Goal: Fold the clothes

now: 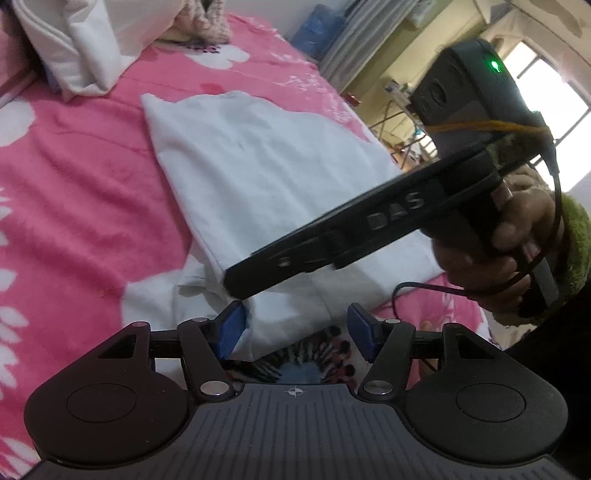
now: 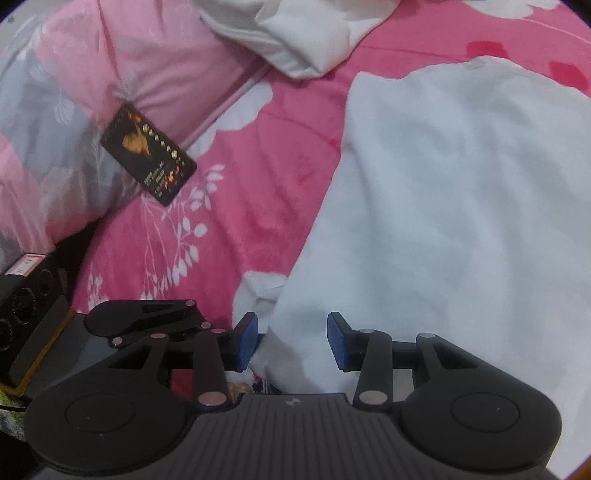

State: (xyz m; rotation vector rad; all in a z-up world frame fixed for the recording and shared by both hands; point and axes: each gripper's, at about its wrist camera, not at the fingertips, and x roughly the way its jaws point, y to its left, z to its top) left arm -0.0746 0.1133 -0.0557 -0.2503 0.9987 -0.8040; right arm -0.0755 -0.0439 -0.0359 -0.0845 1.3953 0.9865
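A folded white garment [image 1: 266, 173] lies across the middle of the pink floral bedspread [image 1: 81, 177], its near corner between the parted blue pads of the left gripper [image 1: 295, 330], while the right gripper [image 2: 291, 341] also stands apart over the cloth's lower edge, gripping nothing.

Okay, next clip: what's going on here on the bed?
A person is folding a white garment laid out on a pink floral bedspread, with a hand-held gripper in each hand. The left hand-held gripper is open at the garment's near edge. The right hand-held gripper is open too, its pads straddling the near corner of the cloth without pinching it. More white fabric lies farther up the bed, and a black card rests near a pillow.
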